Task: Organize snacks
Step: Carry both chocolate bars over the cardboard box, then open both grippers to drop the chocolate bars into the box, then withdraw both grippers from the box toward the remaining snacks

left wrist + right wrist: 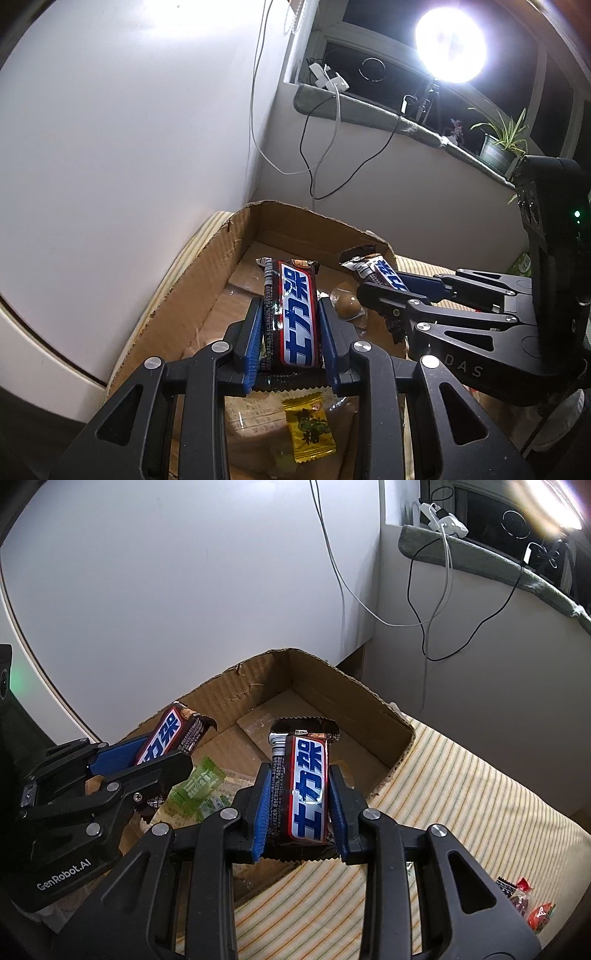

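Nearest my lenses sit the two tools: the left hand-held gripper [290,328] pinches a chocolate bar [295,314] between its blue pads, and the right hand-held gripper [297,805] pinches a second chocolate bar [306,790] in the same fashion; each bar stands lengthwise along the fingers, held by its long sides, label up.

Working from the largest item down: the striped cloth surface [443,794] carries a cardboard box [332,686], open-topped with torn upper edges; both grippers hang over its interior, the left one deeper over the middle, the right one nearer the front edge; I judge the step in hand to be the carry-and-deposit of both bars into the box.

Inside the box I note flat clear-wrapped packets on the floor, a green candy packet [197,786], a yellow candy packet [308,430] and a small brown round sweet [347,304] in clear wrap; a few loose snacks [524,904] lie on the cloth outside, well apart from the box, so the task looks unfinished.

Bars: dark brown wrapper, white panel with blue lettering edged in red, crimped serrated ends, glossy foil with slight creasing where the pads bear; seemingly firm and unlikely to slip.

Next move, in my judgement: lower each bar to a bare patch of the box floor, clear of the sweets, then part the fingers.
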`<state>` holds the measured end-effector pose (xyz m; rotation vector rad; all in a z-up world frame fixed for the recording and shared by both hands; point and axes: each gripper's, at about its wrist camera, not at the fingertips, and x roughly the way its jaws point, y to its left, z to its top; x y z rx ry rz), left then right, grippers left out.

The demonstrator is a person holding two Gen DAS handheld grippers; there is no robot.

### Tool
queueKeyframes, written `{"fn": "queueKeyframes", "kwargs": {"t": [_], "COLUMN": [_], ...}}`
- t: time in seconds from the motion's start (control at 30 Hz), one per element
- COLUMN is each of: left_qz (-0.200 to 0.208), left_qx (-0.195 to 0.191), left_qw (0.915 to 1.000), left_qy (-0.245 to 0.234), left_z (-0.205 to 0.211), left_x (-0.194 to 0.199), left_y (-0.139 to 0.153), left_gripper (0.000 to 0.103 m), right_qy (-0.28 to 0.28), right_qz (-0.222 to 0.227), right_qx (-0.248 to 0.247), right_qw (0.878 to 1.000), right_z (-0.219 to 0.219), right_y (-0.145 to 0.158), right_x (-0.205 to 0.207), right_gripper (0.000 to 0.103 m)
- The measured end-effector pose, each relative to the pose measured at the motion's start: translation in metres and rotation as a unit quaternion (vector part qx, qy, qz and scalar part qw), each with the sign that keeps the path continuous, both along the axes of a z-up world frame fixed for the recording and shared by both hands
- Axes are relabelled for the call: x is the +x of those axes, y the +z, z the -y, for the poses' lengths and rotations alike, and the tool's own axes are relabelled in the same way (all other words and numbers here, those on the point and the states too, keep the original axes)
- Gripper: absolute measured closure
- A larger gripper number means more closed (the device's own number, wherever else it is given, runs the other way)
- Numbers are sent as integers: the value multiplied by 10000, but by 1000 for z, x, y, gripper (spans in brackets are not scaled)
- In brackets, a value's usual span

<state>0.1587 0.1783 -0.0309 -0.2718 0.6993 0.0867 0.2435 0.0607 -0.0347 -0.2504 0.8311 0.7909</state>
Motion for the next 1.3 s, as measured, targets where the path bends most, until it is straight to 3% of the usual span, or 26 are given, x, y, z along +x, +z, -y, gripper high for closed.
{"fn": "queueKeyframes", "kwargs": {"t": [0.27,0.43,1.0,1.1,1.3], "left_qz": [6,52,247,284,332], "left_qx": [13,27,84,94,36], "left_qw": [9999,9998,9996,9996,9993], "left_qy": [153,172,58,11,-154], "left_z": [-6,-6,18,25,45], "left_x": [-1,-5,-24,-27,-31], "left_y": [1,4,21,25,28], "left_gripper": [75,75,75,75,75], "right_qy": [19,-58,-261,-321,-476], "right_qz": [-7,129,413,492,605], "right_qx": [-32,16,85,127,137], "right_qw": [10000,9999,9988,9982,9969], "right_z": [-1,4,36,47,80], "right_y": [-5,1,28,34,41], "right_x": [1,-2,-26,-32,-42], "right_gripper": [71,50,45,36,30]}}
